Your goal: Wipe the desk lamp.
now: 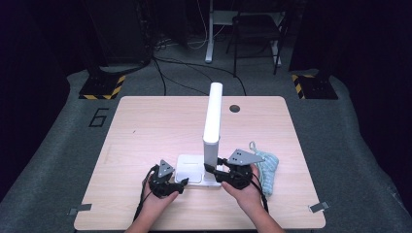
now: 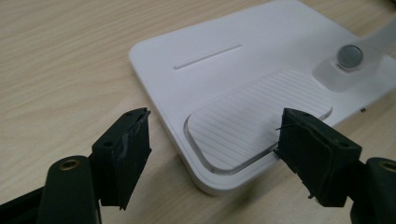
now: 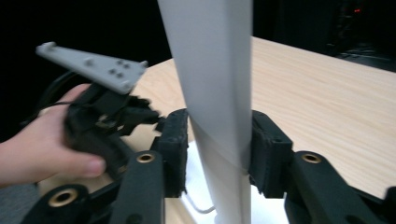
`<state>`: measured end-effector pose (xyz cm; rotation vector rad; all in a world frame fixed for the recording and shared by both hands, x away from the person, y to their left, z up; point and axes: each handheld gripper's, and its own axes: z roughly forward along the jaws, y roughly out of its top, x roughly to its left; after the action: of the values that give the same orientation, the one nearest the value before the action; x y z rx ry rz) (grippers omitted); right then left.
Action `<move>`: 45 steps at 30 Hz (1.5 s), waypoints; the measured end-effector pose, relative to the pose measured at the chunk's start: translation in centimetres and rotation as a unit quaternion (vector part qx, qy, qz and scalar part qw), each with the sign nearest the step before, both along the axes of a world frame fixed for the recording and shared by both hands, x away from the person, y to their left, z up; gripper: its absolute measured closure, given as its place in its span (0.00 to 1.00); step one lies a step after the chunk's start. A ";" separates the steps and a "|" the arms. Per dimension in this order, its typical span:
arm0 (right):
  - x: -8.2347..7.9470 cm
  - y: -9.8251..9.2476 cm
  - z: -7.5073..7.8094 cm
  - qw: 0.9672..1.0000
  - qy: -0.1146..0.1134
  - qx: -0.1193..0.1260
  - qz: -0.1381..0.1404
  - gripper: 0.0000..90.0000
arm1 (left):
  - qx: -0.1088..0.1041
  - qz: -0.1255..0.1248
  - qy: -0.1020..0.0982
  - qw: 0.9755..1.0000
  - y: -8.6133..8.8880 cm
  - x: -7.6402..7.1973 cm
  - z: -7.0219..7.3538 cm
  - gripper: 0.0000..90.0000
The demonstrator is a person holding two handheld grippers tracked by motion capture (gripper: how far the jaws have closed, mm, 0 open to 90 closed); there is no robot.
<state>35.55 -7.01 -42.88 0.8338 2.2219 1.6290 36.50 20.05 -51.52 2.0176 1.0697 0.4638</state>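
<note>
A white desk lamp stands at the table's front middle: a flat base, an upright post and a long head reaching away. My right gripper is shut on the post, and its pads press both sides of the post. My left gripper sits at the base's front left corner. Its jaws stand open around that corner of the base, over a ribbed pad, without pressing on it. The left gripper also appears behind the post in the right gripper view.
A light blue and white knitted bundle lies just right of my right hand. The wooden table has a round hole at the back. A round silver button sits on the base. A chair and cables lie beyond the table.
</note>
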 end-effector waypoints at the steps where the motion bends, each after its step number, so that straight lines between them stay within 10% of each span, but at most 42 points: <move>1: -0.1 0.1 0.0 1.000 0.001 0.001 0.006 0.73 | -0.004 0.007 0.000 1.000 0.1 0.1 0.0 0.28; 6: -0.7 0.7 -0.2 1.000 0.001 -0.005 0.025 0.79 | -0.011 0.024 0.002 1.000 0.6 0.4 0.1 0.32; 17: -1.5 3.1 0.1 0.999 -0.020 -0.036 -0.009 0.82 | -0.047 -0.043 -0.009 0.998 -0.4 -1.6 2.0 0.33; 26: -1.1 6.0 0.4 0.998 -0.008 -0.045 0.037 0.79 | -0.076 -0.093 -0.018 0.993 -1.7 -3.6 2.8 0.37; 30: -0.9 6.9 0.5 0.998 -0.004 -0.043 0.044 0.76 | -0.068 -0.066 -0.024 0.995 -2.3 -3.6 2.6 0.37; 35: -1.1 5.9 0.5 0.999 0.005 -0.014 0.049 0.68 | -0.074 -0.055 -0.033 0.995 -2.2 -2.9 2.6 0.42; 45: -2.8 1.6 -0.6 0.999 -0.017 -0.031 0.008 0.61 | -0.066 -0.071 -0.053 0.994 -3.1 -3.1 2.9 0.57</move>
<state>32.74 -5.38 -43.46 0.7669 2.2490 1.5610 33.43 16.99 -48.65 1.9140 0.8625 0.4103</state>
